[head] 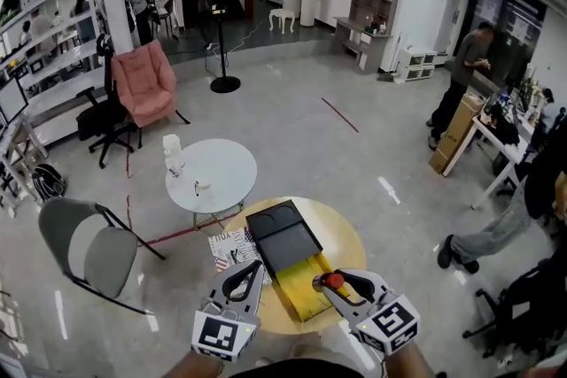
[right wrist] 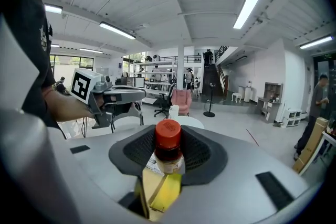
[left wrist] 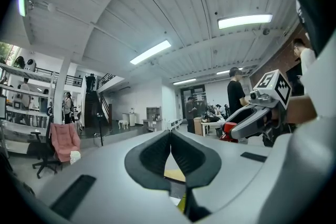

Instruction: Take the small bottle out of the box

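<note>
Right gripper (right wrist: 168,161), closest to me, is clamping the small bottle (right wrist: 168,147) by its body, jaws spread wide around it, red cap poking up above the pads. Left gripper (left wrist: 170,155) is hanging alongside with jaws pressed together, carrying nothing. On the head view I'm seeing the bottle hovering over the yellow tray of the box (head: 299,289), apparently clear of it, with the black lid (head: 282,235) lying open on the round table (head: 353,236). What's worrying me is that the pads are pinching a smooth, round body, so a tilt or jerk could let it slide out, dropping back into the tray or rolling off the table. Swinging near the left gripper could knock it loose too.
</note>
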A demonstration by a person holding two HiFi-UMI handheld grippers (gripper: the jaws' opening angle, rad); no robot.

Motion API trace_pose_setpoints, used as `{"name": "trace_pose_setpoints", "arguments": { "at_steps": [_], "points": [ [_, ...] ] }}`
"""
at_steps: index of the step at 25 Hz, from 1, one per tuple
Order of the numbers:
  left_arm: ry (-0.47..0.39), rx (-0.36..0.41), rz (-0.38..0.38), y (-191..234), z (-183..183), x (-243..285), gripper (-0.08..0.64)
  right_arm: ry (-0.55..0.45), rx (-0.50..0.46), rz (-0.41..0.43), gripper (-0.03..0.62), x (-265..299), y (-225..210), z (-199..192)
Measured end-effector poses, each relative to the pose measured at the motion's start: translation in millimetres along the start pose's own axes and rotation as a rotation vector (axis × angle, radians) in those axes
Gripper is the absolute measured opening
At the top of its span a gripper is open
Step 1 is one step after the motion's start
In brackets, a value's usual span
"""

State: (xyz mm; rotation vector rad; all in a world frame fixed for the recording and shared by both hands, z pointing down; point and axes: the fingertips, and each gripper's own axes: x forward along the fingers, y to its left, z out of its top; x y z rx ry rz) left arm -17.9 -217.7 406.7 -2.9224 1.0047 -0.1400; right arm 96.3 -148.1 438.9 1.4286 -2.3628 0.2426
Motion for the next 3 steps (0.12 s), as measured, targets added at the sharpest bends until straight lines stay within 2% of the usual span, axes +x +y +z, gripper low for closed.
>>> {"name": "trace_pose_setpoints", "arguments": {
  "at_steps": [3],
  "points": [
    [-0.018, 0.019, -0.009, -4.3, 4.3, -7.7, 0.017, -0.009, 0.0, -0.019, 0.155, -4.2, 6.3, -1.6]
  ]
}}
